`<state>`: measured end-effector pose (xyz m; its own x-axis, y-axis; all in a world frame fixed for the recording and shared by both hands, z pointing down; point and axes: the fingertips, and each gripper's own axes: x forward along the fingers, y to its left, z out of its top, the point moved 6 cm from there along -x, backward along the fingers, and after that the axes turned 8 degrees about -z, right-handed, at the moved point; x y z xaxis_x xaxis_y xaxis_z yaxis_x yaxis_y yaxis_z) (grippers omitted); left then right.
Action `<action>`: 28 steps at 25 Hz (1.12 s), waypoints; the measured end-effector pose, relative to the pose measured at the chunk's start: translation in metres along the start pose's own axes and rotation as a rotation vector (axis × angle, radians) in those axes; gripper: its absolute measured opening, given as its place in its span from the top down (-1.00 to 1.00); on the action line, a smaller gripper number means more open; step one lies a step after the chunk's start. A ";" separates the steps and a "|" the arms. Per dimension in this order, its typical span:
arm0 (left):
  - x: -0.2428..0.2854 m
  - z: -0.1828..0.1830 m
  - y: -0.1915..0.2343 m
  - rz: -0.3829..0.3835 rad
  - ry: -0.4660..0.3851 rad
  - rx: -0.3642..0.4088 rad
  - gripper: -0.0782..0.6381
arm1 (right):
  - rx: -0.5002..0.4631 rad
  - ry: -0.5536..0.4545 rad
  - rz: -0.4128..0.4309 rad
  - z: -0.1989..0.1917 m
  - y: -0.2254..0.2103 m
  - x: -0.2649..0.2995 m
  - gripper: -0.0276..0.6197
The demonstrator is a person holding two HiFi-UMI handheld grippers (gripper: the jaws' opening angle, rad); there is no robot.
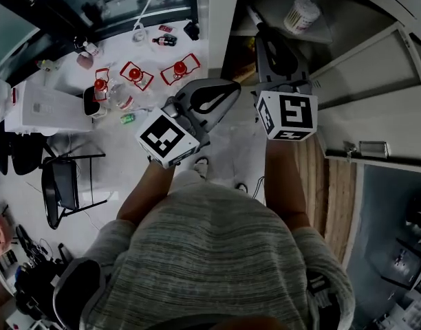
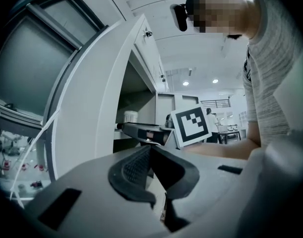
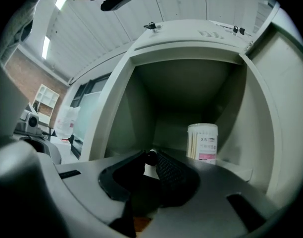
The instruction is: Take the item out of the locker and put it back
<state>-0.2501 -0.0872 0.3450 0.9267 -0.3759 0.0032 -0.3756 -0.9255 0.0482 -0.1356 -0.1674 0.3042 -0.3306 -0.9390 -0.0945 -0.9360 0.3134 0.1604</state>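
Note:
The locker compartment [image 3: 181, 98] stands open ahead, its door [image 1: 375, 64] swung out to the right. A white tub of cotton swabs [image 3: 202, 143] stands upright on its shelf, at the back right; the same tub [image 1: 301, 14] shows in the head view. My right gripper [image 3: 152, 156] is level at the compartment's mouth, shut on a slim pen [image 3: 150, 158] with a black cap and white body. In the head view the pen [image 1: 254, 16] juts from the right gripper [image 1: 264, 34] toward the shelf. My left gripper [image 1: 231, 88] is shut with nothing in it, left of the locker's edge [image 2: 150, 150].
A white table [image 1: 148, 95] at the left carries red-capped items [image 1: 136, 73] and small bottles. A white box [image 1: 45, 108] and a black chair [image 1: 62, 184] stand further left. A lower locker door with a metal latch [image 1: 373, 148] lies to the right.

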 end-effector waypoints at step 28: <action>0.003 0.007 -0.018 0.009 -0.041 0.016 0.76 | 0.053 -0.020 0.047 0.012 0.000 -0.044 0.35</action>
<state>-0.2408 -0.0720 0.3373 0.9218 -0.3859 -0.0375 -0.3848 -0.9224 0.0324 -0.1229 -0.1241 0.2965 -0.3765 -0.9202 -0.1073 -0.9241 0.3650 0.1129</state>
